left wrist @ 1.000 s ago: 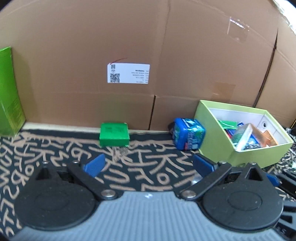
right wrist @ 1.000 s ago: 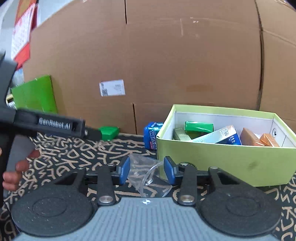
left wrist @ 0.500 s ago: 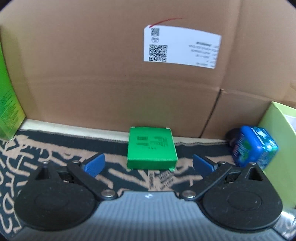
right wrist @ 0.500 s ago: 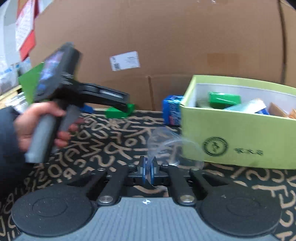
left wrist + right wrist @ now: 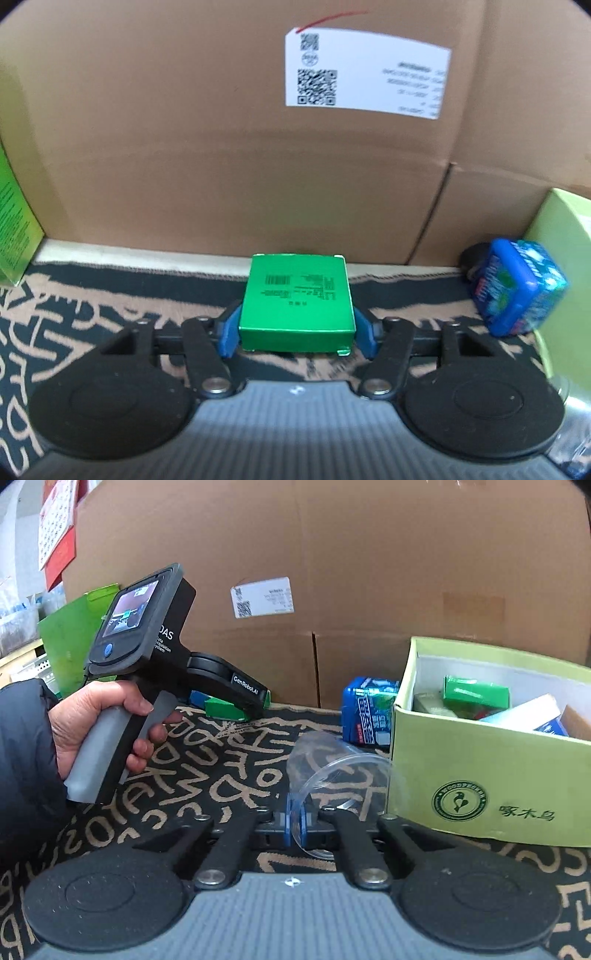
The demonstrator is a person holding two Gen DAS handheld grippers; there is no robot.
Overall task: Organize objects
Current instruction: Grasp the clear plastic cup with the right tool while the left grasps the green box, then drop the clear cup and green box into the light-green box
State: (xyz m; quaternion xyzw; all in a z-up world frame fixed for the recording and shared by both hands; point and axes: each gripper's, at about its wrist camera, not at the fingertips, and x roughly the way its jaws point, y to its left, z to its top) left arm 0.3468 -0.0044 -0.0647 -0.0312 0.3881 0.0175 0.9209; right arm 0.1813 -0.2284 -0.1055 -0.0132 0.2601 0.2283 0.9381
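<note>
My left gripper (image 5: 295,328) is shut on a flat green box (image 5: 295,301) that lies on the patterned mat by the cardboard wall; its blue pads press both sides. The box also shows in the right wrist view (image 5: 223,709), under the left gripper's nose. My right gripper (image 5: 295,823) is shut on the rim of a clear plastic cup (image 5: 332,771), which lies on its side. A light green open box (image 5: 491,775) with several small packages stands right of the cup. A blue pack (image 5: 365,716) stands beside it, also in the left wrist view (image 5: 517,286).
A cardboard wall (image 5: 221,129) with a white label (image 5: 365,75) closes the back. A tall green carton (image 5: 14,229) stands at far left. The black and tan patterned mat (image 5: 221,768) covers the table. The hand holding the left gripper (image 5: 99,723) is at left.
My left gripper moved forward to the green box and shut on its sides. My right gripper shut on the cup's rim and has held it since half a second ago.
</note>
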